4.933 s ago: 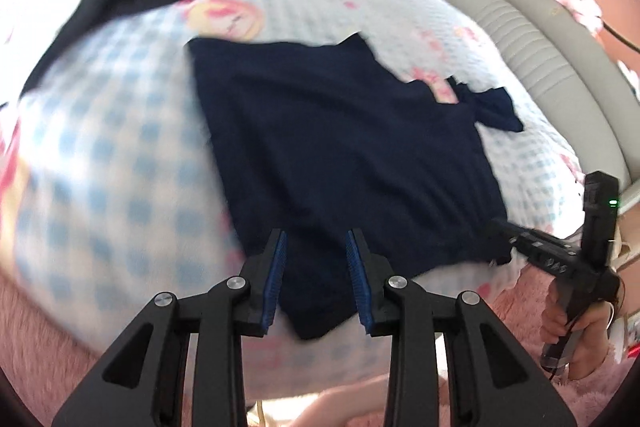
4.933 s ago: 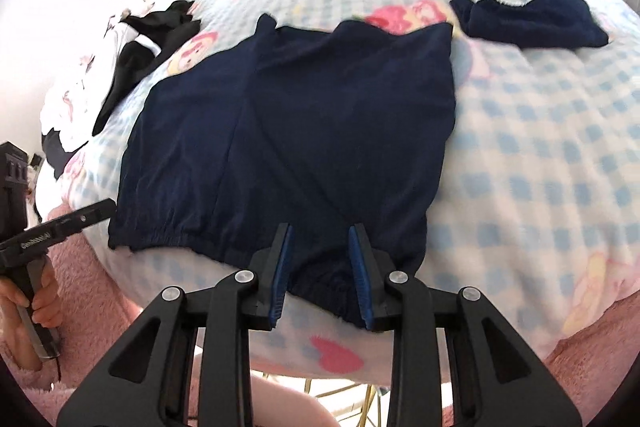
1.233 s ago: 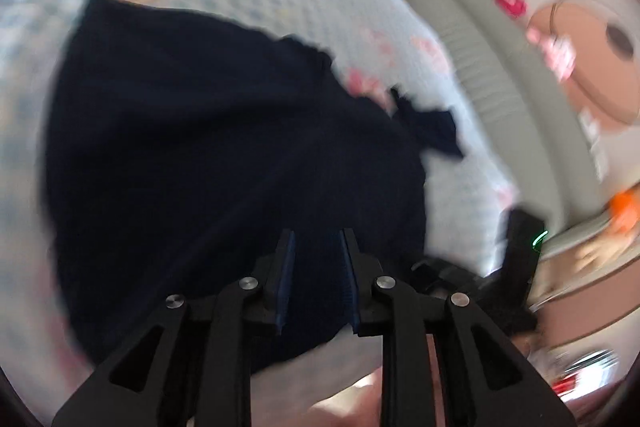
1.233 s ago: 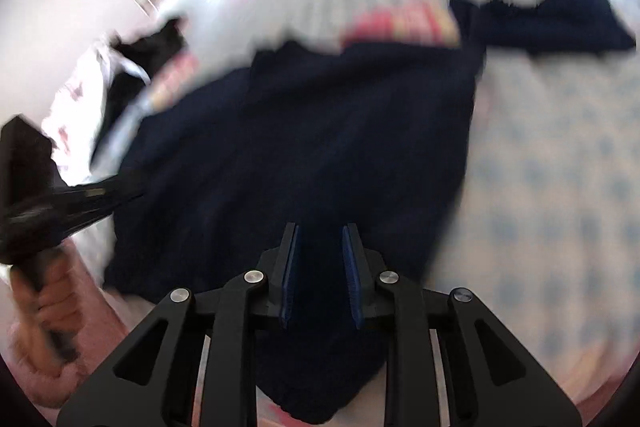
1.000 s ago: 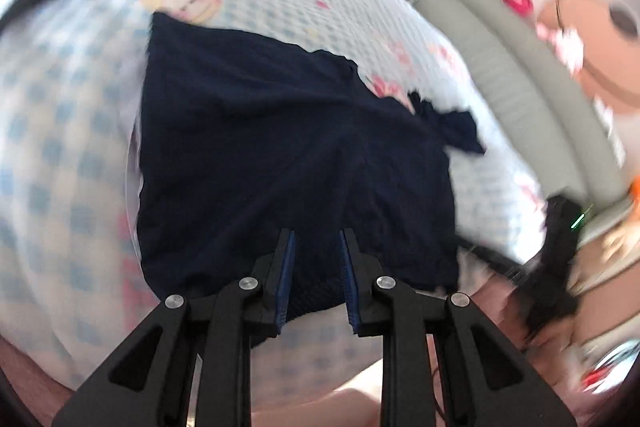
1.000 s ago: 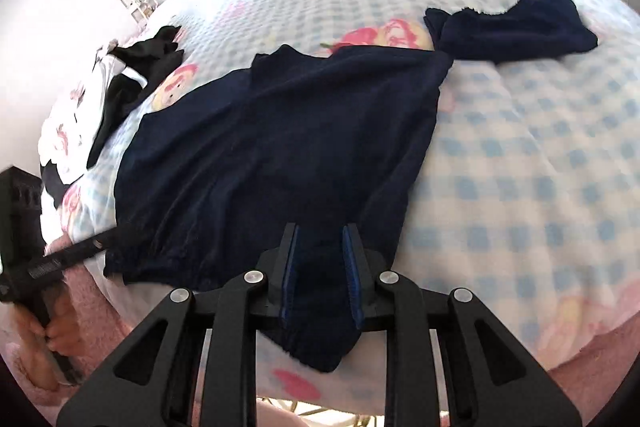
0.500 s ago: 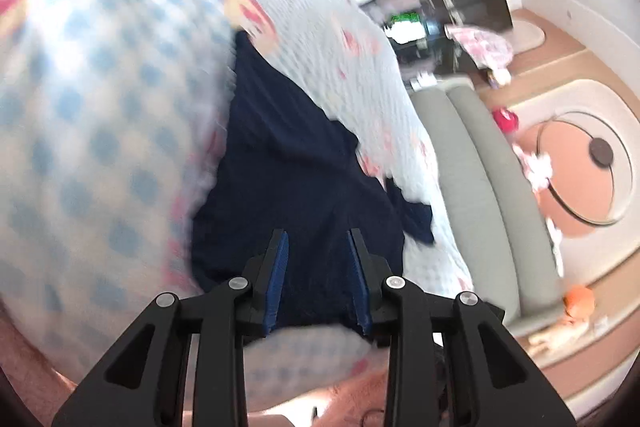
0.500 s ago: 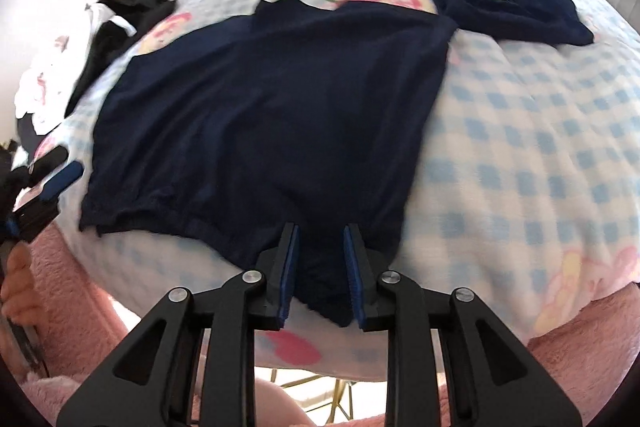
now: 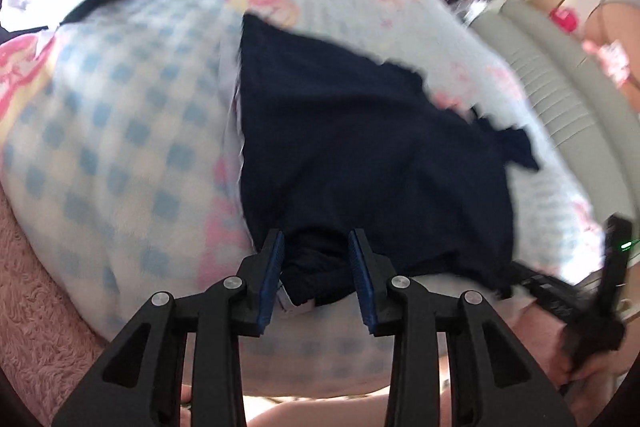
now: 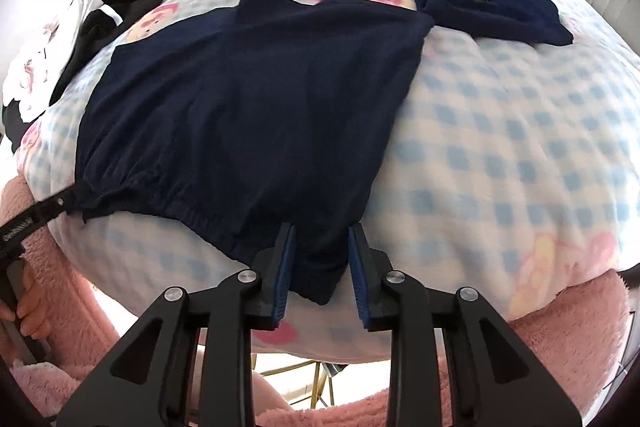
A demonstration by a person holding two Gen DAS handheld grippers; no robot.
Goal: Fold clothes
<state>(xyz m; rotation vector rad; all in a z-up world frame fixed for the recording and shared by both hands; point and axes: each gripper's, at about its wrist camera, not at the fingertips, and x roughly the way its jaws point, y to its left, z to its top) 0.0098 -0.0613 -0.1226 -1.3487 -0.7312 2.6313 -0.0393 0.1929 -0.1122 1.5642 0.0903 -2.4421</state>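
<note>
A navy garment (image 10: 248, 95) with an elastic hem lies spread flat on the blue-checked blanket (image 10: 500, 147); it also shows in the left wrist view (image 9: 360, 147). My left gripper (image 9: 316, 275) stands open around the garment's near left hem corner, cloth between the pads. My right gripper (image 10: 320, 267) stands open around the near right hem corner. In the right wrist view the left gripper's tip (image 10: 44, 211) touches the hem's left end.
A second navy piece (image 10: 492, 13) lies at the far right of the blanket. A black and white pile of clothes (image 10: 100, 11) lies far left. A grey padded headboard (image 9: 568, 99) runs along the far side. Pink fluffy cover (image 10: 560, 347) hangs below the bed edge.
The left wrist view has swung back onto the garment's hem corner. Both grippers' jaws stand slightly wider around the hem than a second ago. The garment lies flat as before.
</note>
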